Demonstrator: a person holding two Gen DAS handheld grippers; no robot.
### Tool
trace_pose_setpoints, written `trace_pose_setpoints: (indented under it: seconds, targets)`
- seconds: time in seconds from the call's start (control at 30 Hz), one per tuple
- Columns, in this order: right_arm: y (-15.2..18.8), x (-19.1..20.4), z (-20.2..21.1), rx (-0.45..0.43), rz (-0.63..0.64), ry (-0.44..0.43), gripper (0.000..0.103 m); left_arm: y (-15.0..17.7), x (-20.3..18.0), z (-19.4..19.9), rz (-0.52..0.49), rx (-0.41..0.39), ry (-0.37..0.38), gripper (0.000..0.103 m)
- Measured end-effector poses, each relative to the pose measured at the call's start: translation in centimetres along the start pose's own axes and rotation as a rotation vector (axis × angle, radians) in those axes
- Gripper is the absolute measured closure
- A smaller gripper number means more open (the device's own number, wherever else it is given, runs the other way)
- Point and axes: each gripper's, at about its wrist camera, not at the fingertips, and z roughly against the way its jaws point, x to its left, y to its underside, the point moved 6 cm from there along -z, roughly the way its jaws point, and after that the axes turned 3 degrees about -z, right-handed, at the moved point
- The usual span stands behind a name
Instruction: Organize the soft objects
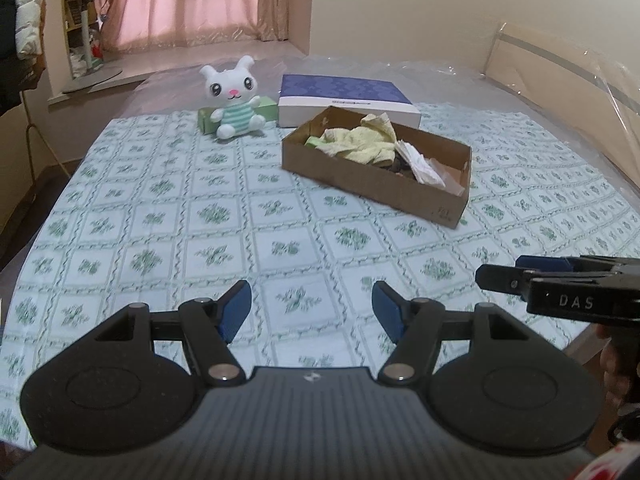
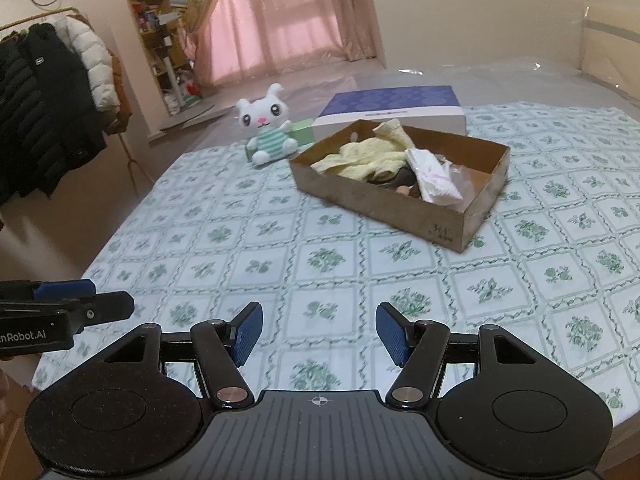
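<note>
left gripper [image 1: 312, 312] fingers empty, plush rabbit [image 1: 234, 98] well beyond.

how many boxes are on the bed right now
3. An open cardboard box holding cloths sits mid-bed; a blue-and-white box lies closed right behind it; a small green box sits behind the plush bunny. Others may be hidden.

My cardboard box [image 1: 372, 184] sits on the bedspread [image 1: 200, 240] ahead and to the right, with cloths [image 1: 360, 142] and a packet [image 1: 420, 164] in it. Behind it lies a flat box [image 1: 344, 96]. Left of that, the plush rabbit [image 1: 234, 96] leans against a small carton [image 1: 266, 106].
</note>
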Motion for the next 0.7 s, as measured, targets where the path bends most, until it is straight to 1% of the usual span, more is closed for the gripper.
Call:
trace_pose_setpoints:
  seconds: [0.4,0.7]
  targets:
    - [2.3,2.6,0.2,0.057,0.056,-0.057,0.040,3.2,1.2,2.2,0.035,0.033,-0.054,0.038]
    - [3.4,3.7,-0.2,0.089,0.085,-0.074,0.040,4.4,1.5,2.5,0.049,0.056,-0.070,0.038]
